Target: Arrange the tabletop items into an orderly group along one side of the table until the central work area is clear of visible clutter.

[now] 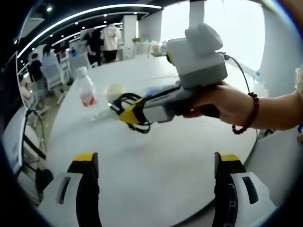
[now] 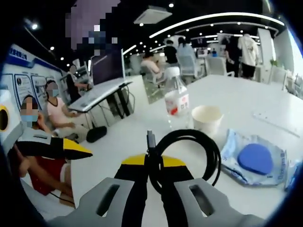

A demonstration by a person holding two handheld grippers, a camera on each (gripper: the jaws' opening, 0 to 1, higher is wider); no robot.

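The right gripper point(image 2: 152, 166) was pinched nearly closed on a coiled black cable point(image 2: 189, 156), the loop standing up beyond its yellow-tipped jaws and a plug end poking above them. In the left gripper view the same gripper point(image 1: 134, 113), held in a hand point(image 1: 227, 104) with a bead bracelet point(image 1: 248, 113), hung over the middle of the table with the cable point(image 1: 130, 106) at its tip. The left gripper point(image 1: 154, 163) stood wide open, empty, low over bare tabletop near the edge. The white table point(image 2: 236, 101) carried, beyond the cable, a clear bottle point(image 2: 177, 99) with a red-and-white label and, just beside it to the right, a white paper cup point(image 2: 206, 118). Nearer and further right lay a clear packet holding a blue pad point(image 2: 255, 158); a thin white strip point(image 2: 277, 124) lay far right. Past the table's left edge were a desk with a monitor point(image 2: 108, 66), seated people and chairs; people stood at the far side of the room under ceiling light strips. The table's near stretch lay open between the left jaws.
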